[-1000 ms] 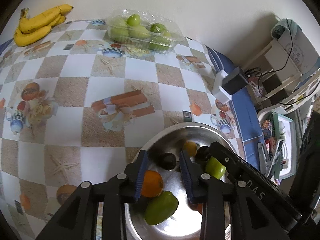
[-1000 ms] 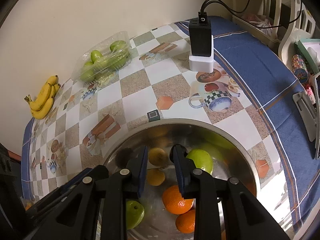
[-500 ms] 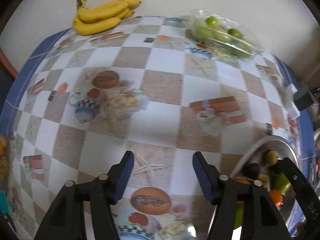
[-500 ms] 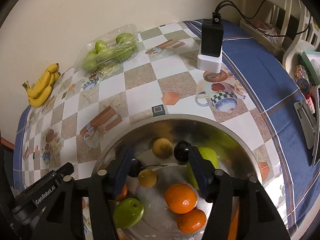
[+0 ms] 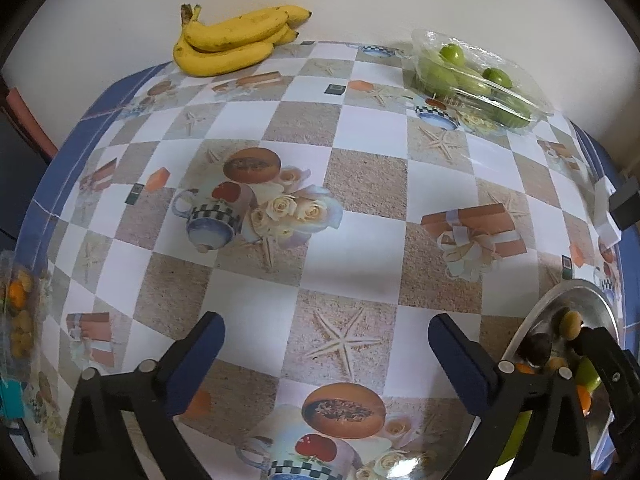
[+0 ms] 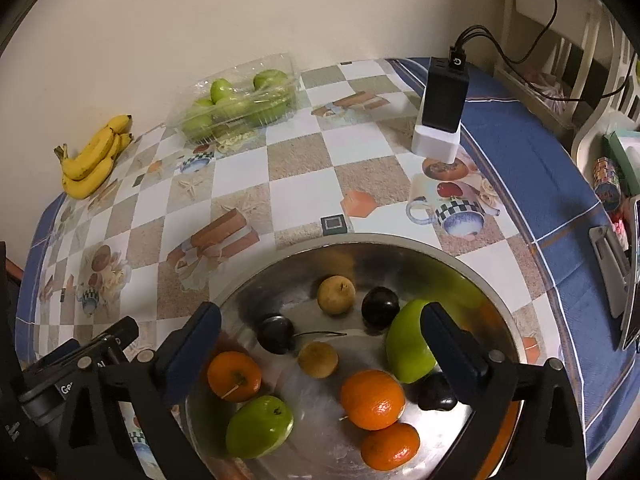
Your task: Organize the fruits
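A steel bowl (image 6: 400,246) holds oranges (image 6: 372,398), green apples (image 6: 408,344), dark plums (image 6: 380,306) and small brown fruits (image 6: 336,294). My right gripper (image 6: 320,332) hangs open and empty over the bowl. My left gripper (image 5: 326,338) is open and empty above the bare tablecloth, left of the bowl (image 5: 560,300). A bunch of bananas (image 5: 232,40) lies at the far edge by the wall, also in the right wrist view (image 6: 94,158). A clear plastic tray of green apples (image 5: 476,80) sits far right; it also shows in the right wrist view (image 6: 240,98).
A black charger on a white block (image 6: 442,108) stands at the back right with cables. A clear pack of small fruits (image 5: 18,320) lies at the table's left edge. The wall borders the far side. Shelves and clutter stand beyond the right edge.
My left gripper has swung left, away from the bowl, and opened wide over the tablecloth. My right gripper has opened wide over the bowl.
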`<action>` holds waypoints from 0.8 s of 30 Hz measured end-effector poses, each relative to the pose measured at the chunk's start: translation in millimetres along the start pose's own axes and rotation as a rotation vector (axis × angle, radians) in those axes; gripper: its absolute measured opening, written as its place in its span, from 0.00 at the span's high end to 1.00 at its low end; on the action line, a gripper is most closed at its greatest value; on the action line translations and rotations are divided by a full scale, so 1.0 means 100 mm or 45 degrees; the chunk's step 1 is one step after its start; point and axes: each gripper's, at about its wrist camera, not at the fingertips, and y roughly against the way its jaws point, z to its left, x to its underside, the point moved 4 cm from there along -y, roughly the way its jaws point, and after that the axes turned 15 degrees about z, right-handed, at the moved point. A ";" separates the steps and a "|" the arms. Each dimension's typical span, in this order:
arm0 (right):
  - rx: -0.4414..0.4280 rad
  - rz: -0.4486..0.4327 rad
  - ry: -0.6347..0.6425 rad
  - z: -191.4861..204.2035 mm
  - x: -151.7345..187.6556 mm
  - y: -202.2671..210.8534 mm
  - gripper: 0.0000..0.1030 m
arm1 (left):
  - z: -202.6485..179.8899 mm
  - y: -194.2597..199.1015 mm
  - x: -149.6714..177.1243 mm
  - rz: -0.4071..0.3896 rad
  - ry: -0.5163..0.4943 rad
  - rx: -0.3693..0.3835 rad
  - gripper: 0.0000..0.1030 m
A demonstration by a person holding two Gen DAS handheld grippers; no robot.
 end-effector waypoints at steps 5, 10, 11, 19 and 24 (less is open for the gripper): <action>-0.020 -0.001 0.018 0.05 0.09 0.02 0.03 | -0.01 0.07 0.07 -0.037 -0.034 0.007 0.00; -0.044 0.011 0.019 0.10 0.23 0.05 0.03 | 0.00 0.11 0.21 -0.044 -0.071 -0.028 0.00; -0.054 0.014 0.019 0.11 0.26 0.06 0.03 | 0.01 0.14 0.25 -0.058 -0.079 -0.050 0.00; -0.046 0.053 0.059 0.27 0.48 0.13 0.03 | 0.12 0.28 0.50 -0.080 -0.097 -0.150 0.00; -0.012 0.093 0.083 0.34 0.66 0.17 0.03 | 0.29 0.39 0.66 -0.038 -0.054 -0.186 0.00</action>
